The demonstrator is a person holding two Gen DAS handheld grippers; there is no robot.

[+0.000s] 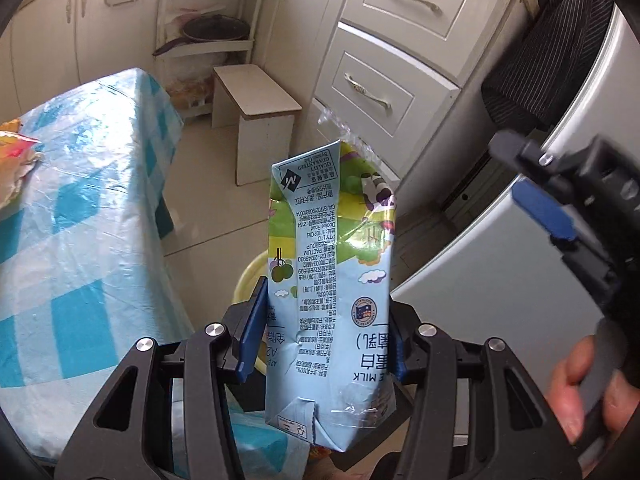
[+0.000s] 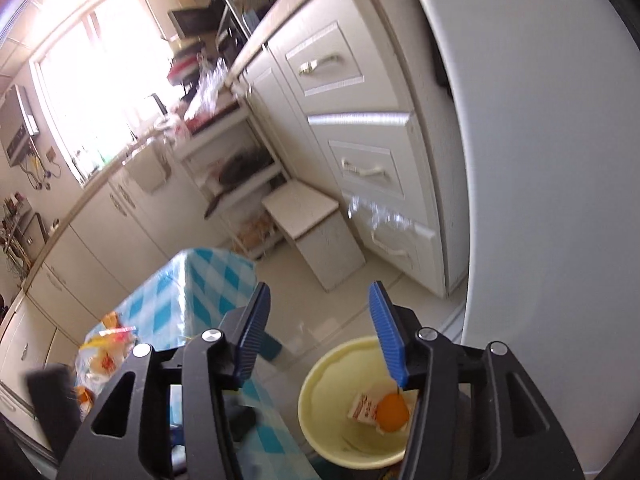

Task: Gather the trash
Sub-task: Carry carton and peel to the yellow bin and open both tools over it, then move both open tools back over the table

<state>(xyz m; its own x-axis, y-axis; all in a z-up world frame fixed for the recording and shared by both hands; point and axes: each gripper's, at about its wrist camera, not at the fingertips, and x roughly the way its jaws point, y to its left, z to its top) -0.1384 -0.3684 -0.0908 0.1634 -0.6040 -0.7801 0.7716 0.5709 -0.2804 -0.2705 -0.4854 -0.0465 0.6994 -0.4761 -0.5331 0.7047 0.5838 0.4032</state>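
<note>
My left gripper (image 1: 324, 328) is shut on a light-blue milk carton (image 1: 332, 280), held upright in the air beside the table. A pale yellow bin (image 1: 250, 276) shows just behind and below the carton. In the right wrist view the same bin (image 2: 320, 384) stands on the floor below my right gripper (image 2: 320, 320), which is open and empty. The bin holds an orange (image 2: 392, 414) and a small paper packet (image 2: 365, 406). My right gripper also shows in the left wrist view (image 1: 532, 184), up at the right.
A table with a blue checked cloth (image 1: 80, 220) stands at the left, with snack wrappers (image 2: 106, 354) on it. A white stool (image 1: 260, 120), white drawers (image 1: 380, 80) and a grey fridge (image 2: 540, 160) surround the tiled floor.
</note>
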